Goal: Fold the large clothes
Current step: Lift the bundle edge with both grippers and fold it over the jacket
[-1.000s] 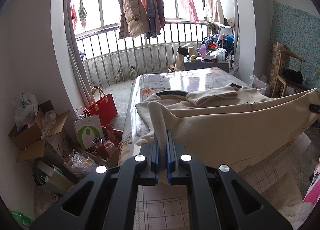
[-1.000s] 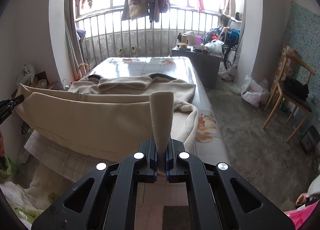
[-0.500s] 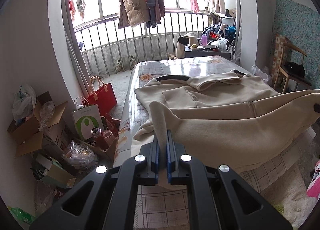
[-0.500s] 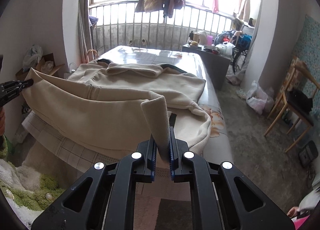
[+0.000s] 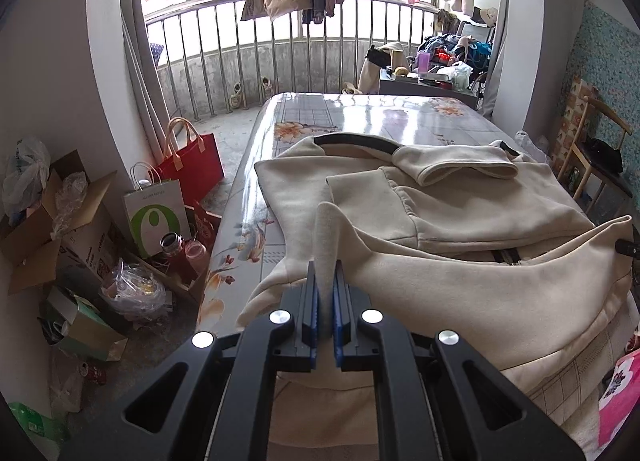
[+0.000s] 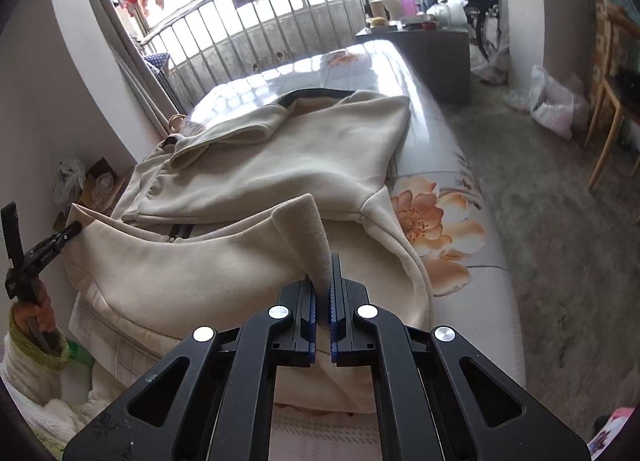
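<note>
A large cream jacket (image 5: 460,213) with a dark collar lies spread on the glossy flowered bed top (image 5: 360,113). Its near hem is lifted and stretched between both grippers, hanging over the jacket's body. My left gripper (image 5: 325,273) is shut on the hem's left corner, which sticks up between the pads. In the right wrist view, my right gripper (image 6: 323,265) has its jaws closing on the right corner of the jacket (image 6: 300,157), pads pressing the cloth. The left gripper (image 6: 74,227) appears there at far left, held by a hand.
Left of the bed stand a red bag (image 5: 192,165), a white paper bag (image 5: 156,217), bottles and cardboard boxes (image 5: 40,237). A wooden chair (image 5: 596,169) is at the right. A dark cabinet (image 6: 424,49) and a railing with hanging clothes stand beyond the bed's far end.
Both grippers have sunk and tilted downward with the hem still pinched. The stretched hem now hangs lower and closer over the jacket's body. The right wrist rolled.
</note>
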`<act>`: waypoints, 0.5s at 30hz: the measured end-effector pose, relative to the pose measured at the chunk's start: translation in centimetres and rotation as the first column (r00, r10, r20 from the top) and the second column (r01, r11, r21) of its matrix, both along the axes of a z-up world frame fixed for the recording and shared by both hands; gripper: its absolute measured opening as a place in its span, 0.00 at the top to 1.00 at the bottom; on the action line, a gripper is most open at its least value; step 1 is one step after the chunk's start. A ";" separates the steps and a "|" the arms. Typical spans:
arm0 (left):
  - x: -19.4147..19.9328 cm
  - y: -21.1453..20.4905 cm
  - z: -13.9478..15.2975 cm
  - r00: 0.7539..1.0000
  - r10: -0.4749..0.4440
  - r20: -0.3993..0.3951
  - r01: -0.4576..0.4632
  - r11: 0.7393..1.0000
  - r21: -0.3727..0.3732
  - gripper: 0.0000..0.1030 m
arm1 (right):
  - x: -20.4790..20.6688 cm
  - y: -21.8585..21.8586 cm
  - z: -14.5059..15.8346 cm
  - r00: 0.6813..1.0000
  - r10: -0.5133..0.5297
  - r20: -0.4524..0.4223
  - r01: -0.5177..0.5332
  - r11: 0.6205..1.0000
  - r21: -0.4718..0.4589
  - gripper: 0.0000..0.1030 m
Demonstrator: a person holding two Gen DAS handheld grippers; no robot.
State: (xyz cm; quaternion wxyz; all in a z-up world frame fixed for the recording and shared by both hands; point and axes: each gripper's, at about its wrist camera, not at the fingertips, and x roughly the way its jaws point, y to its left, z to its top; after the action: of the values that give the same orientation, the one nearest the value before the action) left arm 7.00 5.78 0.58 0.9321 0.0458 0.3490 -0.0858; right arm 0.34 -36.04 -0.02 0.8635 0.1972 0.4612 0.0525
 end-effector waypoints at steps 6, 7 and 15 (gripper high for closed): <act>-1.8 1.4 3.1 0.999 0.000 0.037 0.002 0.998 -0.067 0.95 | -2.6 0.0 5.3 0.986 -0.004 0.167 0.005 1.000 -0.003 0.97; -2.3 1.7 4.1 0.998 -0.002 0.056 0.007 0.996 -0.089 0.95 | -3.2 0.0 6.4 0.978 0.000 0.210 0.001 1.000 -0.005 0.97; -1.6 1.7 9.7 0.976 -0.019 0.219 0.041 0.995 -0.096 0.95 | -0.9 -1.3 10.8 0.933 -0.027 0.358 0.030 1.000 -0.003 0.97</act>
State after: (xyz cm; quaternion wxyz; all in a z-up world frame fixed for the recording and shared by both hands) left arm 5.42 7.50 10.27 0.9644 0.0137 0.2393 -0.1116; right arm -0.59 -37.36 10.76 0.9344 0.1875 0.2938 0.0733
